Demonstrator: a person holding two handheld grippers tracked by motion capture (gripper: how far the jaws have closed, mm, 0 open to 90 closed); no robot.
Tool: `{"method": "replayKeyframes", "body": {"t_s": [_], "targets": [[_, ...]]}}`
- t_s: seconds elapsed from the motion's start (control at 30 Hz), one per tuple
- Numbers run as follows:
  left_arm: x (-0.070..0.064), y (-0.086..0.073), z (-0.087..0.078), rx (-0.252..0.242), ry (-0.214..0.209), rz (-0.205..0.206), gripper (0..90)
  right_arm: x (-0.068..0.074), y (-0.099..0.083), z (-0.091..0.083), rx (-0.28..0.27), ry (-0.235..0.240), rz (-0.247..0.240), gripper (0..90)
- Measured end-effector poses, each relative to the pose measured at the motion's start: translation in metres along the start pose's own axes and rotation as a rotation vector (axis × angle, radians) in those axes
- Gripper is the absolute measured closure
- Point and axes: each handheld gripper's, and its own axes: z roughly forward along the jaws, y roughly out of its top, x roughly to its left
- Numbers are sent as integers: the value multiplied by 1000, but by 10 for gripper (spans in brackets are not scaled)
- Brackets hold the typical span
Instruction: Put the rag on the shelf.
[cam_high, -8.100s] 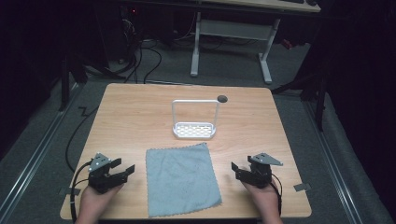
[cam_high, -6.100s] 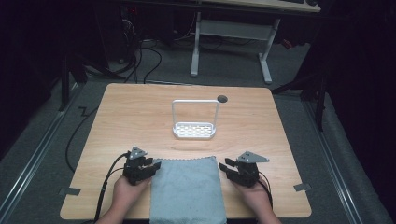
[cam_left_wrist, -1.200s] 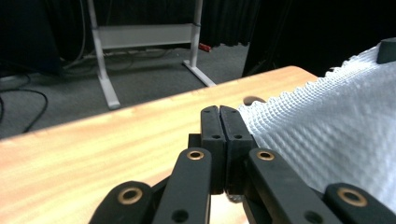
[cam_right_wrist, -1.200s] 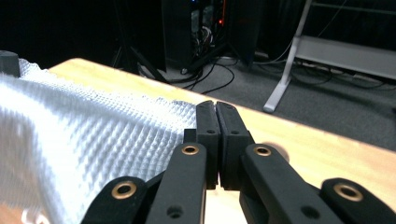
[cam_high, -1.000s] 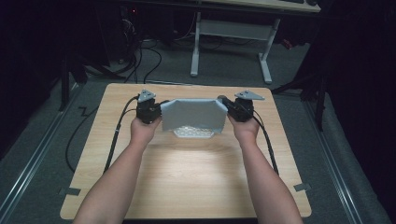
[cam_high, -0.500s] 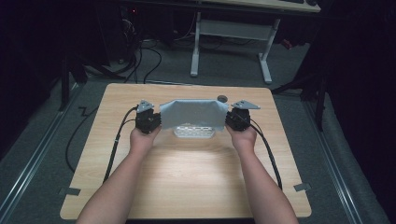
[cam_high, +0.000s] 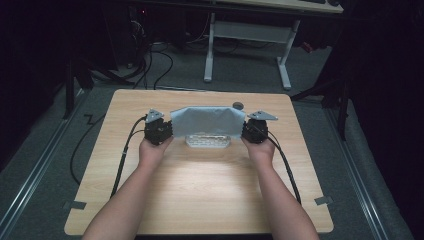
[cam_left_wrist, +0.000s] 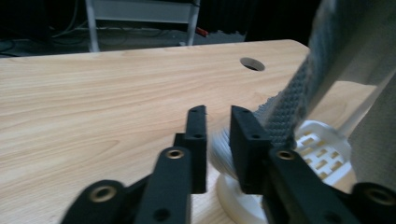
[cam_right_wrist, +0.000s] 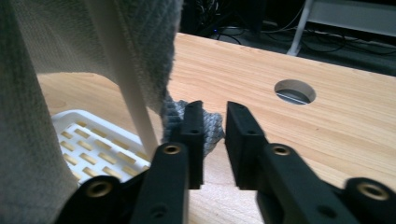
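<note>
Grey waffle-weave cloth (cam_high: 207, 121) drapes over white plastic rack (cam_high: 208, 142) to hang; left gripper (cam_left_wrist: 218, 135) and right gripper (cam_right_wrist: 215, 126) flank it at nine and three o'clock, fingers apart, released.

Table (cam_high: 200, 200) w/ a rack (cam_high: 208, 142) standing on its far half, about centre. A cloth (cam_high: 205, 121) hangs draped over the rack's top, covering it front & back; rack's base sticks out below the cloth on the near side. Left gripper (cam_high: 159, 131) sits just left of the cloth's edge, right gripper (cam_high: 254, 131) just right of it, rack between them. A hole (cam_high: 238, 105) in the tabletop lies behind the rack, toward the right. Forearms reach in from the near edge. A desk frame (cam_high: 247, 37) stands on the floor beyond the table.
</note>
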Motion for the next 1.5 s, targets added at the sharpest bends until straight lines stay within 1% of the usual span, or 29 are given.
{"method": "replayKeyframes", "body": {"t_s": [0.03,0.07,0.1,0.13,0.17,0.2,0.23,0.3,0.37,0.43,0.47,0.5,0.57,0.63,0.73,0.8,0.87,0.93,1.0,1.13,1.17,1.2,1.27,1.3,1.37,1.4,1.43,1.47,1.5], "targets": [[1,1,-3,-8,14,-2,713,-1,1,-1,-4,-9,2,733],[1,1,-3,-8,14,-2,691,-1,1,-1,-4,-9,2,733],[2,3,-5,-14,30,-1,691,-2,2,-2,-4,-11,5,720],[4,3,-7,-24,41,-9,624,-5,3,-5,-10,-19,9,688],[5,4,-10,-35,50,-14,604,-5,4,-6,-12,-23,11,680],[5,4,-10,-35,50,-14,580,-5,4,-6,-12,-23,11,680],[7,4,-12,-39,58,-15,580,-6,5,-8,-12,-29,8,677],[9,3,-15,-36,71,-14,547,-9,6,-12,-16,-35,5,661],[12,1,-20,-35,90,-6,543,-10,6,-14,-13,-40,4,654],[15,0,-26,-37,100,-8,529,-12,6,-19,-9,-48,0,638],[15,0,-26,-37,100,-8,527,-12,6,-20,-10,-52,3,636],[17,-1,-31,-33,110,7,524,-13,6,-22,-10,-56,-4,634],[17,-1,-34,-31,114,11,523,-13,6,-24,-9,-56,-3,631],[18,-2,-39,-29,125,18,512,-14,4,-29,-25,-65,-13,630],[19,-5,-47,-31,132,17,503,-17,1,-36,-20,-74,-2,616],[18,-7,-51,-25,139,23,493,-18,-1,-40,-8,-80,-9,609],[18,-10,-54,-15,146,31,483,-17,-2,-44,-5,-86,-26,602],[17,-13,-58,-10,155,41,476,-15,-4,-50,-31,-90,-36,602],[17,-16,-62,-2,156,42,469,-15,-5,-55,-21,-87,-35,593],[16,-25,-72,15,166,50,461,-11,-9,-65,-15,-86,-56,562],[15,-27,-75,20,164,49,460,-10,-10,-67,-21,-86,-70,562],[15,-30,-78,23,166,50,456,-8,-12,-71,-39,-86,-74,560],[14,-34,-84,29,164,49,451,-7,-14,-76,-23,-83,-71,538],[13,-37,-87,30,165,52,449,-6,-15,-78,-19,-79,-77,532],[10,-40,-93,32,161,58,444,-4,-20,-85,-50,-75,-80,524],[9,-42,-96,35,157,57,441,-3,-21,-88,-40,-72,-71,512],[7,-44,-99,35,153,58,439,-2,-23,-90,-28,-72,-73,497],[6,-46,-102,35,148,61,435,0,-25,-92,-30,-68,-82,495],[4,-48,-105,37,147,67,432,1,-29,-96,-49,-68,-89,492]]}}
